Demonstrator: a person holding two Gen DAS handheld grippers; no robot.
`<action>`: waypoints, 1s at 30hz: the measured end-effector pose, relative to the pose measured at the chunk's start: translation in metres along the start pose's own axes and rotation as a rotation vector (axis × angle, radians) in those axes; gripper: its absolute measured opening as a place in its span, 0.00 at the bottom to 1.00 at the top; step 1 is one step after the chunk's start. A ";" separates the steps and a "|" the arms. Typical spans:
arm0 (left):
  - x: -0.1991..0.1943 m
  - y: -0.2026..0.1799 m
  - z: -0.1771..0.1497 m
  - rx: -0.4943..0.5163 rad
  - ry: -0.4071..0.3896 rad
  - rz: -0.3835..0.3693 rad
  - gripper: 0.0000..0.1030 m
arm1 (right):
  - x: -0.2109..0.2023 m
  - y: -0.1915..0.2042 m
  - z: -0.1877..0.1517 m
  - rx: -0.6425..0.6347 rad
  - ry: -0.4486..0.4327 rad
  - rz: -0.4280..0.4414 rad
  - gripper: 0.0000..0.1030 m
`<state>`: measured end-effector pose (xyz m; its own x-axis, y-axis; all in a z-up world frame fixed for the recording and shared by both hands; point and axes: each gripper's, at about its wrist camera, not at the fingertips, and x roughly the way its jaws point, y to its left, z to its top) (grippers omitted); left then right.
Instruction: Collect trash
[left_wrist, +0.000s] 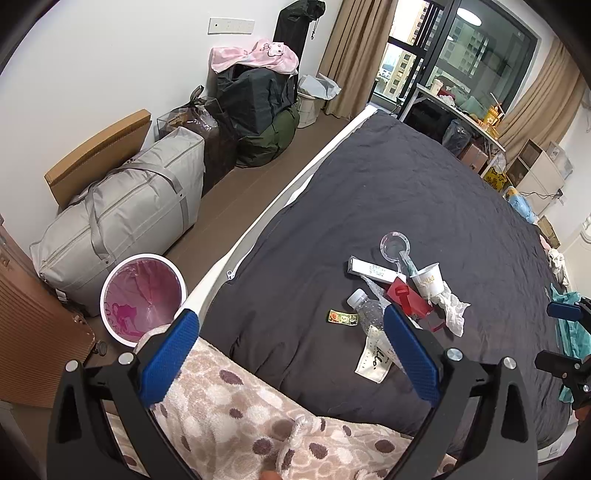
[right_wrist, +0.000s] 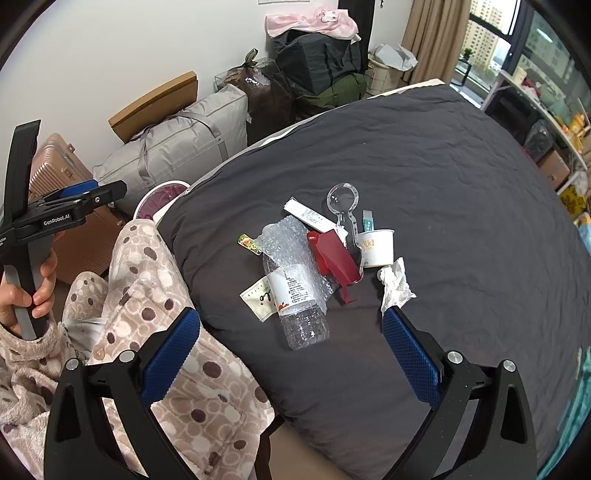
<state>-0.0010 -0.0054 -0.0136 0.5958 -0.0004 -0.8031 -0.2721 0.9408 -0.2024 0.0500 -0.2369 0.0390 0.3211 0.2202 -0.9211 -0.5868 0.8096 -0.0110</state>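
Both hand-held grippers spread wide, empty: left hand-held gripper (left_wrist: 290, 330), right hand-held gripper (right_wrist: 291, 328). On bed (right_wrist: 424, 147): one plastic bottle (right_wrist: 295, 306), one paper cup (right_wrist: 376, 247), one crumpled tissue (right_wrist: 395, 284). One pink-lined bin (left_wrist: 142, 297) on floor.

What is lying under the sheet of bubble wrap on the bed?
The bubble wrap covers the neck end of the clear plastic bottle, whose base sticks out. Beneath lies the dark bedcover; anything else under it is hidden.
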 end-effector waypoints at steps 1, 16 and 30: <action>0.000 0.000 0.000 -0.002 0.004 -0.003 0.95 | 0.000 0.000 -0.001 0.001 0.000 -0.001 0.93; 0.005 0.003 -0.001 -0.010 0.022 0.000 0.95 | -0.002 -0.001 0.002 0.008 -0.001 0.000 0.93; 0.007 0.001 -0.002 -0.006 0.026 -0.001 0.95 | -0.002 -0.002 0.002 0.000 0.005 0.001 0.93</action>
<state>0.0015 -0.0051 -0.0204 0.5764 -0.0104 -0.8171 -0.2760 0.9387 -0.2066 0.0522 -0.2379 0.0416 0.3165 0.2181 -0.9232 -0.5872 0.8094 -0.0101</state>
